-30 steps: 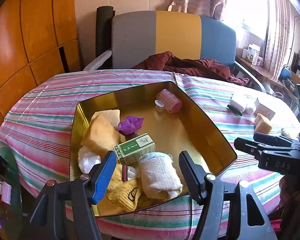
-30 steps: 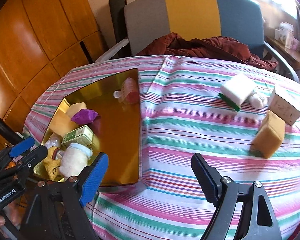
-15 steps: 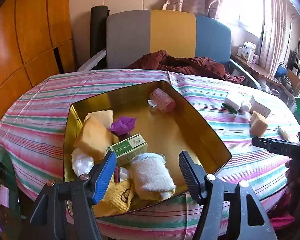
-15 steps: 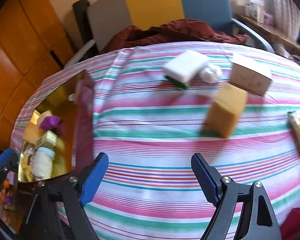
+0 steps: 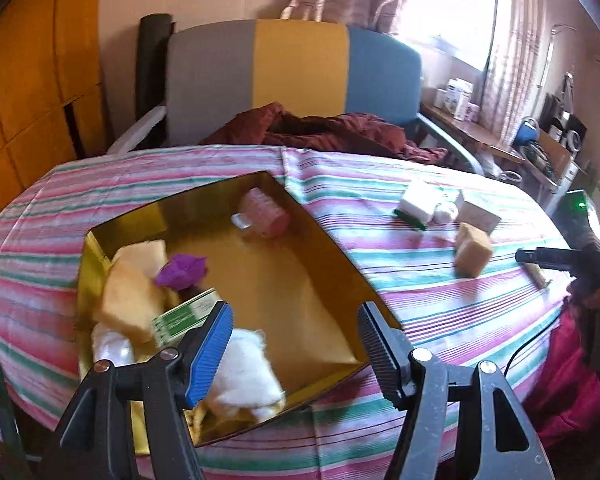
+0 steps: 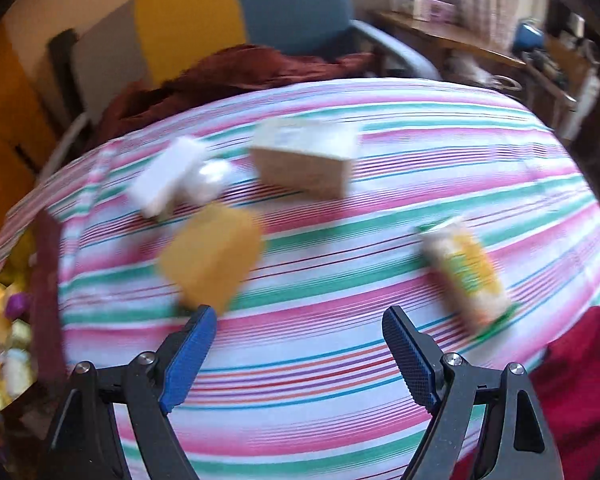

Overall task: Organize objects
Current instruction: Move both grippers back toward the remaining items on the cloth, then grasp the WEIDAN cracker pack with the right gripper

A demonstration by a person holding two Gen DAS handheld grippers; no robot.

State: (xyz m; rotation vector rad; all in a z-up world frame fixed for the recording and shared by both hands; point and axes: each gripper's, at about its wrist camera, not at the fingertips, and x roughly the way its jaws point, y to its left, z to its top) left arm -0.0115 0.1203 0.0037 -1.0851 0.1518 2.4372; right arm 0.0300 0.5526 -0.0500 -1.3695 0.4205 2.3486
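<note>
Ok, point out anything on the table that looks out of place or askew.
Several things lie loose on the striped cloth instead of in the gold tray: a yellow sponge, a white sponge, a box and a packet lying at a slant. Nothing looks spilled or damaged.

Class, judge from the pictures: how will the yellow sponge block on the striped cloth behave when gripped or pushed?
The yellow sponge block looks like porous foam, so probably light and squashy between fingers. Standing on a narrow face, it may topple if pushed.
</note>
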